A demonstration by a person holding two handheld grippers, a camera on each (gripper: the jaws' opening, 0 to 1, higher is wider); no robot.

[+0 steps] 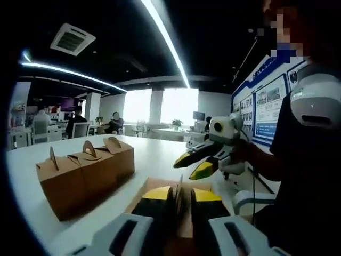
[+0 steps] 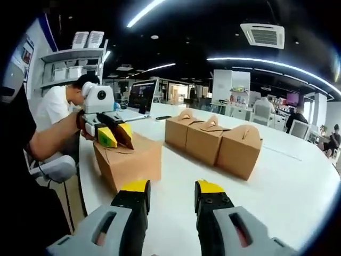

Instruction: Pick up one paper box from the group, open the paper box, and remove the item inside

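Brown kraft paper boxes sit on a white table in an open-plan office. In the right gripper view, three boxes with tab handles stand side by side in a row on the tabletop, touching one another. Apart from that row, nearer the table's edge, stands a single paper box. The left gripper, held in a person's hand, is clamped on the top handle tab of this single box, yellow-tipped jaws closed together over the cardboard. The left gripper view shows the same grip from behind: the jaws pinch the upright tab of the box between them, with the row of three boxes standing just beyond it on the table.

The right gripper hovers beside the single box, its two jaws spread with a clear gap and nothing between them; the left gripper view shows it past the held box, jaws parted. A laptop stands open on the table beyond the single box, and a seated person in white is behind it.
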